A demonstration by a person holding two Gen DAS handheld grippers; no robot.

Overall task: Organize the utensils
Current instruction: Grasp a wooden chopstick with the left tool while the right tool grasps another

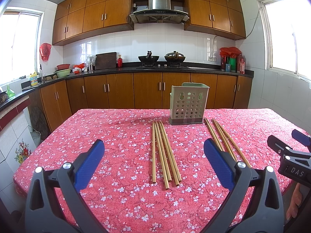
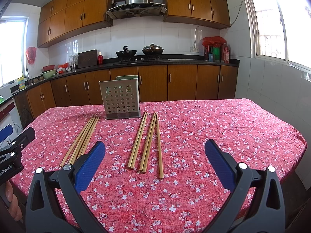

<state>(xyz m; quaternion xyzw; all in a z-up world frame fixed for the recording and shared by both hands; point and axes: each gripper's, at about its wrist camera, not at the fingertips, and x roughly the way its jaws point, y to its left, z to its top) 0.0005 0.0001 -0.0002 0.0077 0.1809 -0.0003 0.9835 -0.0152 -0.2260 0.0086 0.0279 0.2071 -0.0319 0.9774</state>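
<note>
Both the left gripper (image 1: 153,151) and right gripper (image 2: 154,152) hover level, spread wide and empty, chopsticks (image 1: 165,153) at twelve o'clock, holder (image 1: 187,104) beyond.

The left black two-finger gripper with blue ribbed pads (image 1: 153,147) hangs spread wide, holding nothing; the right black gripper with blue pads (image 2: 155,149) is likewise wide apart, a person's fingers (image 2: 9,192) gripping the left handle

Pale green perforated holder (image 1: 187,103), tan chopsticks (image 1: 165,153), red tablecloth (image 1: 116,136) with white blossoms, blue-padded jaws.
</note>
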